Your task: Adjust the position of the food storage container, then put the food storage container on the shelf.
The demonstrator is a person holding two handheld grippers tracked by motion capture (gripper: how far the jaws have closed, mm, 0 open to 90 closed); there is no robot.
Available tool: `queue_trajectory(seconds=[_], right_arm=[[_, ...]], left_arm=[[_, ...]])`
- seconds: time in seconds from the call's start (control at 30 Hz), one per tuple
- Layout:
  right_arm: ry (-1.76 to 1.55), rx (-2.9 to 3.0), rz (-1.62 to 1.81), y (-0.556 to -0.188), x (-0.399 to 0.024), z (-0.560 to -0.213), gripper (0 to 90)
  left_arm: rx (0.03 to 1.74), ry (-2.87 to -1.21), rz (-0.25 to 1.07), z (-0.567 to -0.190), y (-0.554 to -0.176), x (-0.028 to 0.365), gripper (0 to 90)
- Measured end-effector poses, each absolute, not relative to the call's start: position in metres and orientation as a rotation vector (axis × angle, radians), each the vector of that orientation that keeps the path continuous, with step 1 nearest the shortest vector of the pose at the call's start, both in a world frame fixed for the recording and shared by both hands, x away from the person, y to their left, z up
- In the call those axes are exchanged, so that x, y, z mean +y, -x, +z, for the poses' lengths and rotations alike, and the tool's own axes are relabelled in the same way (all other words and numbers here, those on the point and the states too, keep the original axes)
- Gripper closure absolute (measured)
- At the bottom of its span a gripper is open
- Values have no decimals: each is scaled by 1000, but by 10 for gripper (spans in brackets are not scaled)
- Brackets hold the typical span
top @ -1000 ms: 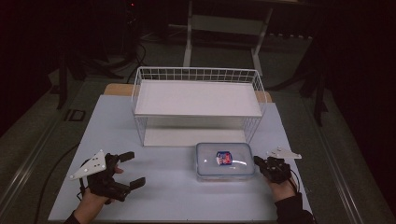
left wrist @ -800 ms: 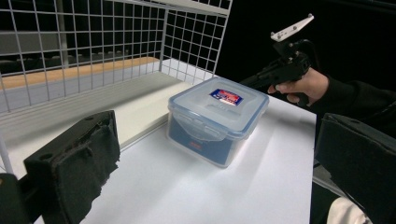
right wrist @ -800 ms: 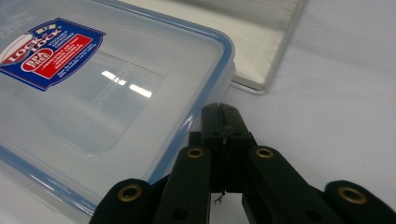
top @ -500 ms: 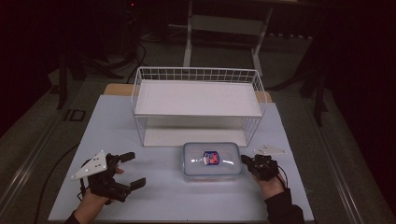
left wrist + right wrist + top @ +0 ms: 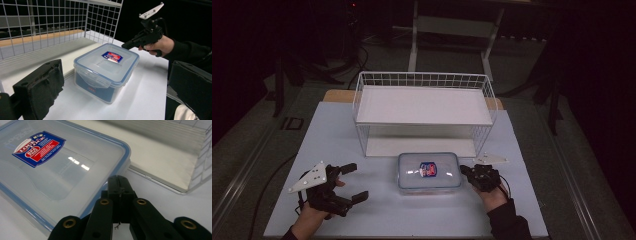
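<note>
A clear box (image 5: 429, 171) with a blue-rimmed lid is sitting on the pale table (image 5: 332, 130), near its front edge and about midway across, just in front of the white wire rack (image 5: 424, 111). A red and blue sticker (image 5: 428, 169) is lying face up in the middle of the lid. The right gripper (image 5: 465, 171) is coming in from the box's right side, and its jaws are pressed together with nothing between them; in the right gripper view the closed tip (image 5: 119, 185) is sitting right at the lid's rim, though I cannot tell whether it is actually touching. The right hand (image 5: 493, 196) is wrapping the handle, with a dark sleeve (image 5: 508, 222) behind it and the grey plate (image 5: 490, 159) riding on top. Over on the left, the left gripper (image 5: 354, 182) is resting well apart from the box, its jaws spread wide and holding nothing, pointing toward the box across bare table. From the left gripper view, the two black jaws are framing the box (image 5: 106, 70), with the right gripper (image 5: 125, 45) hovering at the far corner of the lid. The rack's lower shelf (image 5: 419, 146) is lying just behind the box, and its upper shelf is standing bare above.
</note>
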State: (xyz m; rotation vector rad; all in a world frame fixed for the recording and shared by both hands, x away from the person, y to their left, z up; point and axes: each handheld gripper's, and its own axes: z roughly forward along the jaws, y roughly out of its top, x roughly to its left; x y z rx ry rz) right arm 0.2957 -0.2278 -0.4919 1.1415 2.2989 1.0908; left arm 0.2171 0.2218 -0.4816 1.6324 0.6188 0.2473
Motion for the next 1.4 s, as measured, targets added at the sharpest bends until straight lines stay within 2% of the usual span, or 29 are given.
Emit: queue_trajectory(seconds=[0.37,0.7,0.8,0.93,1.2,1.3,1.4], right_arm=[[-1117,2329,1105,-294,-218,-492,900],[-1128,2294,1149,-291,-222,-488,900],[-1117,2275,1191,-286,-225,-483,863],[-1064,2239,1248,-277,-226,-474,725],[-956,2209,1381,-269,-228,-463,210],[-948,2201,1446,-268,-229,-461,130],[-920,2178,1444,-266,-229,-459,140]], left_arm=[[620,-1637,244,-482,-217,220,0],[695,-1640,266,-482,-224,216,0],[732,-1656,282,-479,-227,210,0],[784,-1680,295,-477,-231,201,0],[818,-1727,247,-473,-245,183,0],[821,-1754,223,-471,-249,176,0],[846,-1774,188,-470,-255,170,0]])
